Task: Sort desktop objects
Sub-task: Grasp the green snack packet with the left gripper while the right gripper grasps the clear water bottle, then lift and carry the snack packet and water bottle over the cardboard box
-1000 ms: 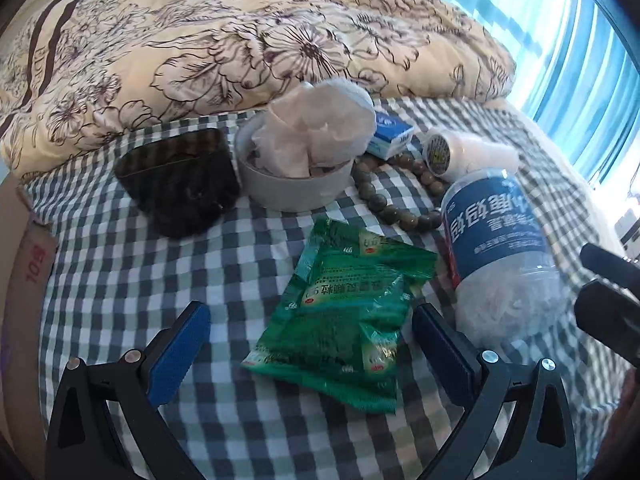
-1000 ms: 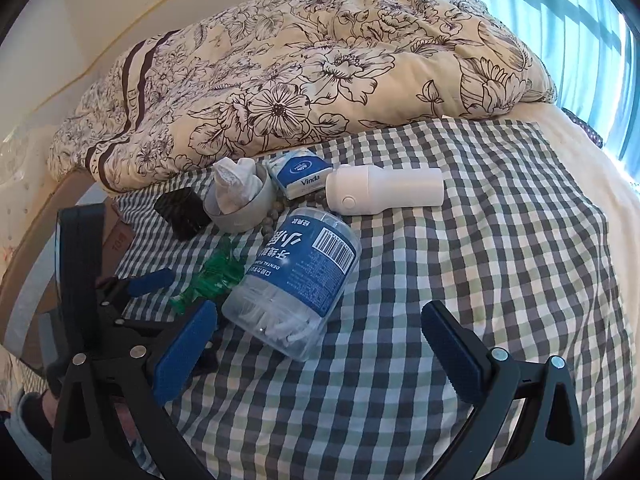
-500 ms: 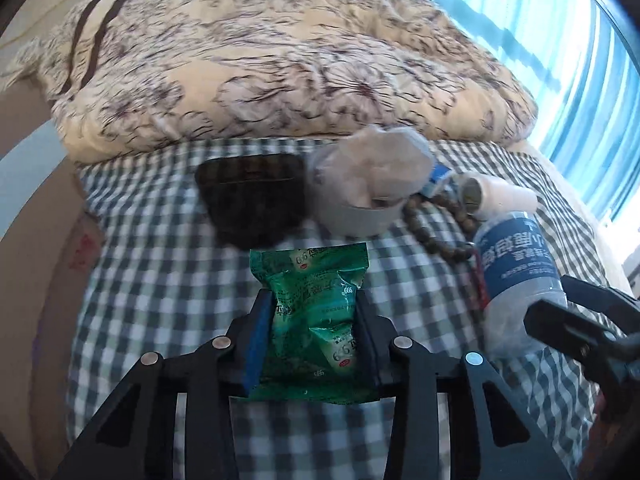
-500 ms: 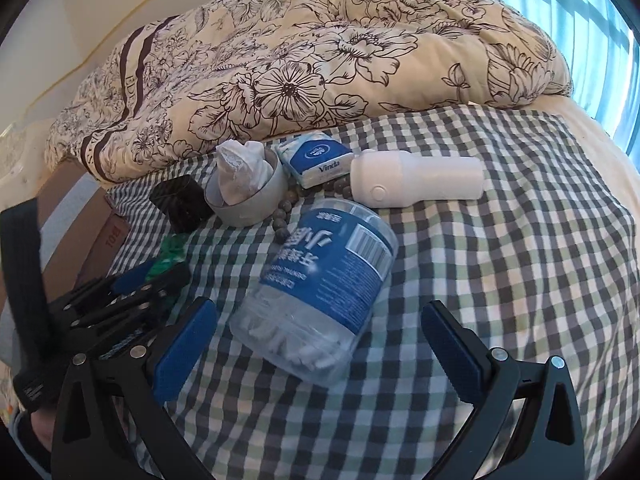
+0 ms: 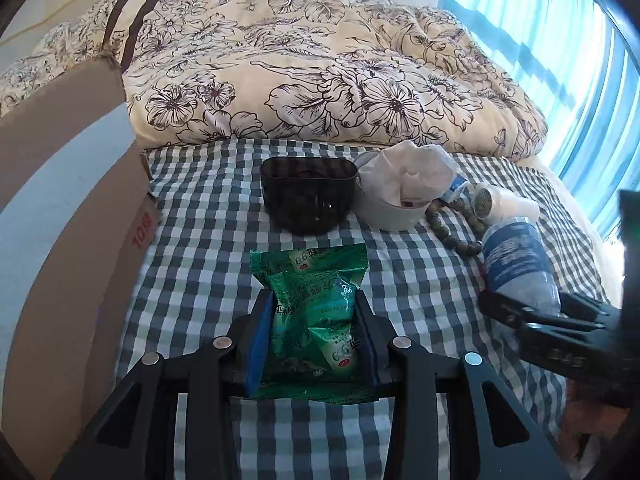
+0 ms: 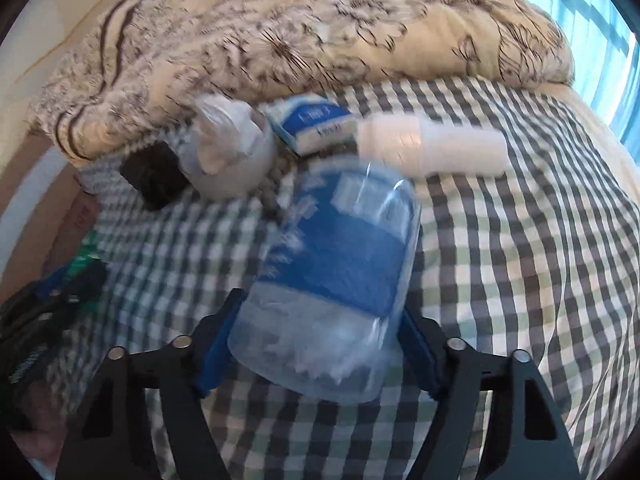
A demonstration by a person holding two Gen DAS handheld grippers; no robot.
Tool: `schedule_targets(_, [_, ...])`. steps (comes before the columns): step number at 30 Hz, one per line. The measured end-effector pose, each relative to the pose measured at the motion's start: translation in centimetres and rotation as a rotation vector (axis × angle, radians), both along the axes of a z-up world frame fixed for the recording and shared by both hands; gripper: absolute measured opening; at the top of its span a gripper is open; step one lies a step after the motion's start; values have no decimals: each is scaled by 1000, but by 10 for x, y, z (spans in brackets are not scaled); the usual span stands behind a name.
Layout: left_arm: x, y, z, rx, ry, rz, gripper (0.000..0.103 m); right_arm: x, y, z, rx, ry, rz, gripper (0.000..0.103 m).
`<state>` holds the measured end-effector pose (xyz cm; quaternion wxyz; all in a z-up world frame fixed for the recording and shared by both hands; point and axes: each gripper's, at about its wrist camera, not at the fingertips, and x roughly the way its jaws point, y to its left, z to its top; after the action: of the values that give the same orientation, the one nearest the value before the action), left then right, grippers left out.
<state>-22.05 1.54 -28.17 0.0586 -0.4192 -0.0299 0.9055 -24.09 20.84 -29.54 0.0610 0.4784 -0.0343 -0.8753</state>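
Both grippers are loaded at once, and that is where I'd expect trouble. The left gripper [image 5: 312, 340] has its blue pads pressed in on the green foil packet [image 5: 310, 304], which sits toward the near left side of the checked bedspread [image 5: 200, 240], close to the cardboard box [image 5: 60, 200] at that edge. The packet is soft and crinkled, so it could slide out under its own weight if tipped. The right gripper [image 6: 320, 344] pinches the clear blue-labelled jar [image 6: 336, 276] near its base, mid-spread; that view is blurred, so how firm the hold is I cannot tell. A smooth round wall held low may pivot or slip, and it could roll into the bead bracelet [image 5: 452, 228], white bottle [image 6: 432, 148] and tissue-filled bowl [image 5: 396, 196] just beyond it.
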Motion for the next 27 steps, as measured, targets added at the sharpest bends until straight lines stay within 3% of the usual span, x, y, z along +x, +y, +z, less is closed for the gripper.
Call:
schedule_targets(10, [28,-2,33,20,30,1,39,29,18,26,-22,25,-52,65])
schedule_targets(27, [96,-7,107,51,133,14,39,108,28,88,-41,105,-47,62])
